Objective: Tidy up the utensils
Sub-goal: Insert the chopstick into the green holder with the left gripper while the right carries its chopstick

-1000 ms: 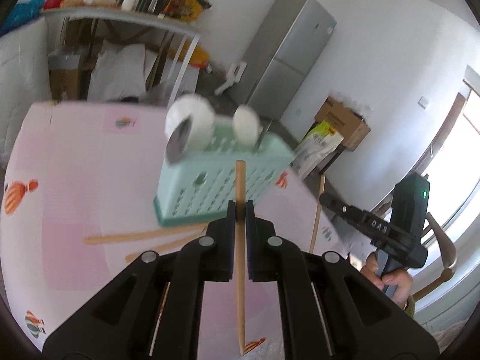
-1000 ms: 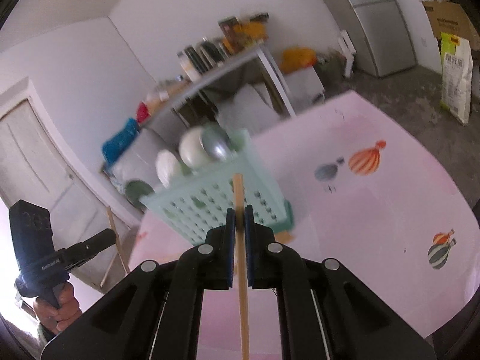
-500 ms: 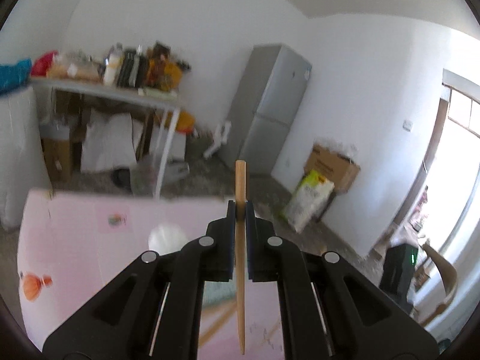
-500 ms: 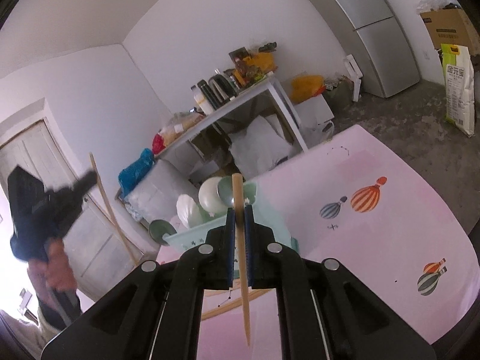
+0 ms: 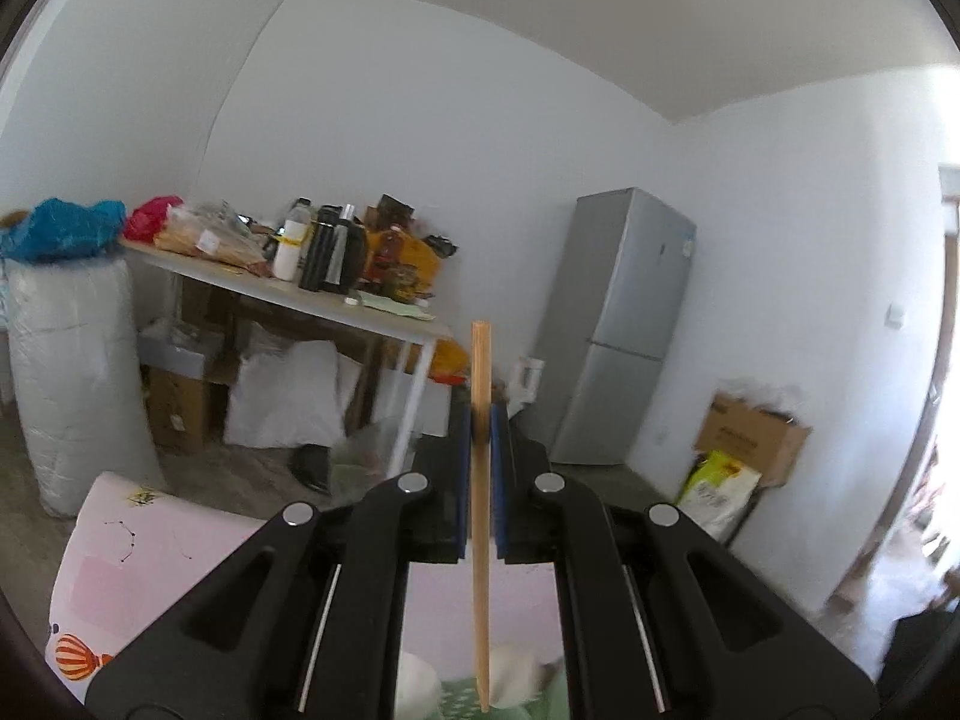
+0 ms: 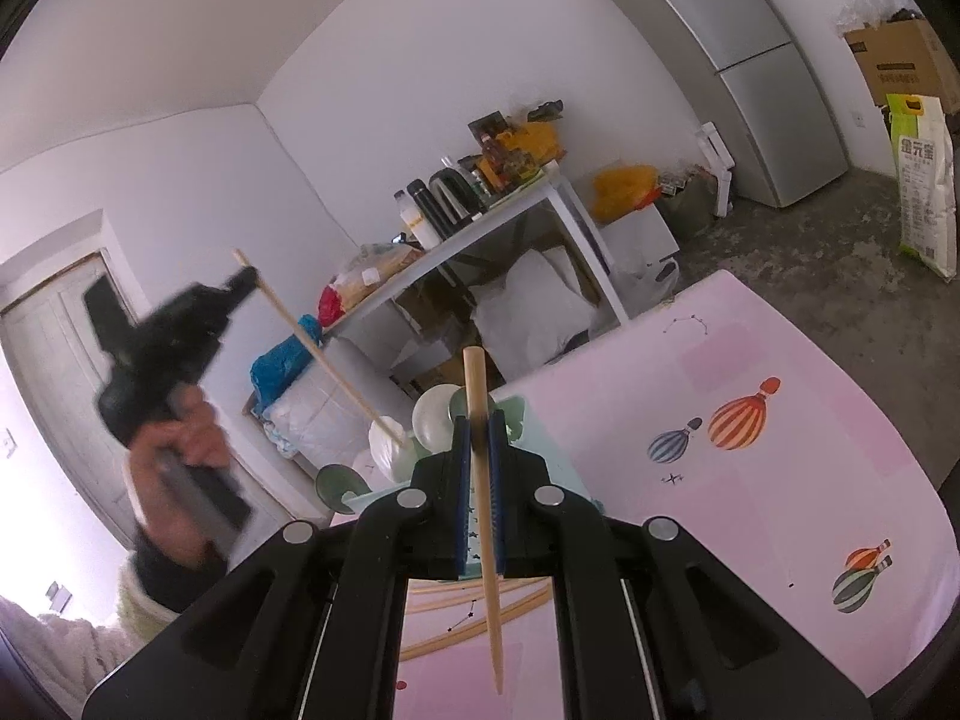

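Both grippers are clamped tight: the left gripper points roughly level, raised up high, and the right gripper tilts slightly down.

Walls: white all around you.
Floor: bare grey concrete.
Furniture: you face a grey fridge and a cluttered side table.

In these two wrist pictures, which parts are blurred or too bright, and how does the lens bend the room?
Left wrist view: sharp on the chopstick it clamps; the doorway at the right edge is overexposed; wall lines bow as in any fisheye.
Right wrist view: the left hand-held gripper and its hand are smeared by motion blur; the fridge leans strongly; the pink table is clear.
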Tool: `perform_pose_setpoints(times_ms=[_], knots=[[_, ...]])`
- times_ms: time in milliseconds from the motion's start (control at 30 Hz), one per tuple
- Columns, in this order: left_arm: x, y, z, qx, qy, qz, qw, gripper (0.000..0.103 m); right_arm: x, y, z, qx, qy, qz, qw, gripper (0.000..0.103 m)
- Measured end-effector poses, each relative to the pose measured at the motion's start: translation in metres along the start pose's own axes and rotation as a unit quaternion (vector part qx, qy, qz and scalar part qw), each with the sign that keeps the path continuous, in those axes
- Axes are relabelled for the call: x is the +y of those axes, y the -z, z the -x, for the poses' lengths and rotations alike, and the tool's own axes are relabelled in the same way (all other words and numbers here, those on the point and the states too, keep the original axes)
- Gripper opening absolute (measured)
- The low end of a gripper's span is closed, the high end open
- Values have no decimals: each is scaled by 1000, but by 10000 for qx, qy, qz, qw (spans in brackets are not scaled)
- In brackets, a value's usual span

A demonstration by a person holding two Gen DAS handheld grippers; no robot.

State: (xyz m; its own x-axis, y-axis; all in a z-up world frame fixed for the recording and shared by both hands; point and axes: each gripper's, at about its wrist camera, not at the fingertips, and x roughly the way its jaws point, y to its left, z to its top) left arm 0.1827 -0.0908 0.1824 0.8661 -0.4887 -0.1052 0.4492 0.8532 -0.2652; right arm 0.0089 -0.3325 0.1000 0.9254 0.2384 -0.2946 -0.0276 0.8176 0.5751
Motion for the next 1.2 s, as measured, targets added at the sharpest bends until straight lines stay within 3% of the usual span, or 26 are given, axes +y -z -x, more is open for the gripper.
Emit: perform_pose_setpoints(times_ms=[133, 267, 400, 633, 800, 1200], knots=[[0, 36, -18, 240, -144, -132, 9995, 5, -2, 2, -3, 57, 18, -28, 10000, 6], [6, 58, -16, 563, -100, 50, 9984, 7, -4, 1, -2, 66, 55, -35, 10000, 6], [11, 63, 5, 600, -61, -17, 9982, 29, -4, 1, 1, 38, 75, -52, 10000, 6], [22, 62, 50, 546, -88, -109, 9984, 53, 4, -5, 6, -88, 28, -11, 10000, 6], [39, 74, 80, 785, -133, -96, 9968, 67, 19, -27, 11, -310, -178, 115, 9993, 6], [86, 141, 109, 1970, -146, 48, 9803, 77, 87, -103, -20, -974, -680, 875, 9891, 6]])
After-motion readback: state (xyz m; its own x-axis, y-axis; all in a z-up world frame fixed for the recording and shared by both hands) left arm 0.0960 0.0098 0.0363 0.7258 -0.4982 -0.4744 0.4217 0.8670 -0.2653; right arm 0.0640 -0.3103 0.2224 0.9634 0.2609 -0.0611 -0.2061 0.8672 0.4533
